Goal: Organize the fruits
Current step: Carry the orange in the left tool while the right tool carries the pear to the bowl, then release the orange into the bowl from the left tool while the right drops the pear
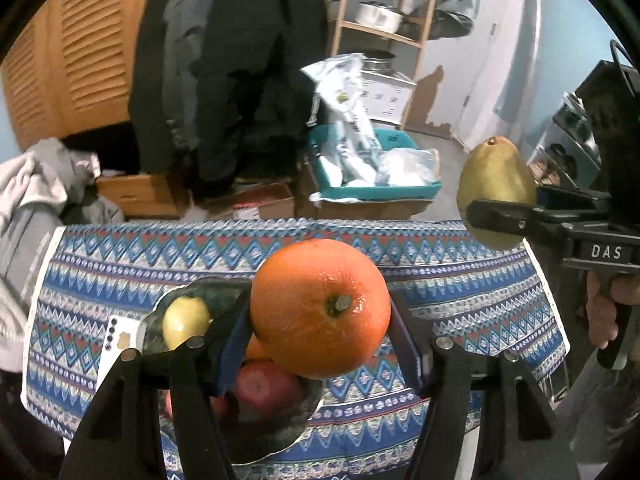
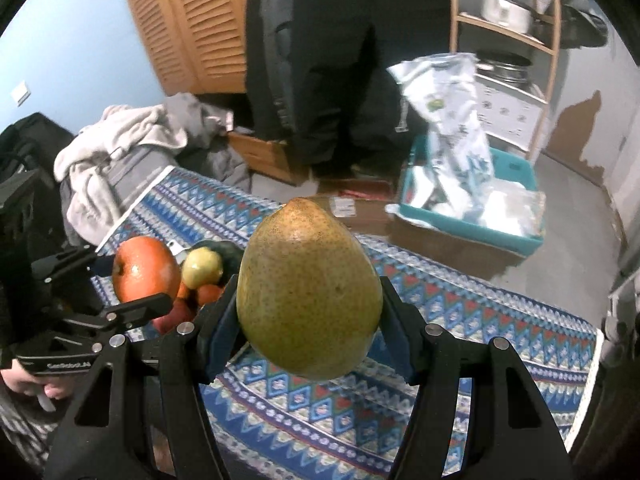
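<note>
- A dark, wavy-rimmed stone-like bowl (image 1: 192, 288) is seen toward the left edge of the table, which is covered by a blue, red and white patterned cloth (image 1: 460, 280).
- Inside the bowl a yellow-green round fruit (image 1: 184, 320), a dark red apple (image 1: 268, 390) and at least one small orange fruit (image 2: 208, 294) are already gathered; so part of the sorting is judged done.
- A large glossy orange (image 1: 320, 308) is clamped between the pads of the left gripper (image 1: 320, 336) and is held in the air above the near side of the bowl.
- A speckled yellow-green pear (image 2: 308, 292) is clamped in the right gripper (image 2: 308, 320), stem end away from the camera, above the cloth to the right of the bowl and well apart from it.
- Both carried fruits are not yet set down; placing them is what is judged to remain.
- No loose fruit is seen elsewhere on the cloth.
- Beyond the table's far edge a teal plastic bin (image 2: 480, 220) holding white bags is seen on the floor.
</note>
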`<state>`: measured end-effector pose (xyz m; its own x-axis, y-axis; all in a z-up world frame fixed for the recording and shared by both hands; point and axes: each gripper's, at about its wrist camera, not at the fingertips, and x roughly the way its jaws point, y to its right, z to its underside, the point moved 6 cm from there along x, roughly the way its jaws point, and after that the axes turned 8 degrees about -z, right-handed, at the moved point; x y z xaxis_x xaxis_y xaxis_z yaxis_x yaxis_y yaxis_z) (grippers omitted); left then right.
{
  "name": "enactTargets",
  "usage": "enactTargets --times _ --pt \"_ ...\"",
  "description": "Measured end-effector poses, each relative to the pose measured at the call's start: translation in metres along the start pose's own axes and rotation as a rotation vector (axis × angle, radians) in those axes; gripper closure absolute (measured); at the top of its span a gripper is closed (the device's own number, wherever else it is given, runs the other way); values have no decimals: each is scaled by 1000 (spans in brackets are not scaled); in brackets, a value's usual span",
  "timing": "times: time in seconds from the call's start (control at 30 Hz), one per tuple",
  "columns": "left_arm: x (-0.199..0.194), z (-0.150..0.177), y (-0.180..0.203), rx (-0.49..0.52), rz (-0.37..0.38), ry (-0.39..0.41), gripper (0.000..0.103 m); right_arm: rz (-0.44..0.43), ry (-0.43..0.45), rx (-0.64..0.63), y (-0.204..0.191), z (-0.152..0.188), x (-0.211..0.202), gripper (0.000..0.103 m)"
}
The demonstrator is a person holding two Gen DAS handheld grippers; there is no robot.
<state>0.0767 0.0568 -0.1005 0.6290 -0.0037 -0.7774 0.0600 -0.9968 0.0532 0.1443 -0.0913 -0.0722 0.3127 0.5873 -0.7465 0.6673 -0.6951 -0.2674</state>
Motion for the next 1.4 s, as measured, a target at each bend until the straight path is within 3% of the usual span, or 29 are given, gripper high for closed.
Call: enactTargets --times 0.63,0.97,1.4 --pt "30 37 -101 -158 -91 -84 37 -137 -142 -52 -75 -14 96 39" --pt "61 56 -126 -199 -105 -153 37 -167 -210 -22 -88 -15 148 39" --pt "100 71 -131 -230 -106 -242 37 -160 -288 30 -81 -6 199 39"
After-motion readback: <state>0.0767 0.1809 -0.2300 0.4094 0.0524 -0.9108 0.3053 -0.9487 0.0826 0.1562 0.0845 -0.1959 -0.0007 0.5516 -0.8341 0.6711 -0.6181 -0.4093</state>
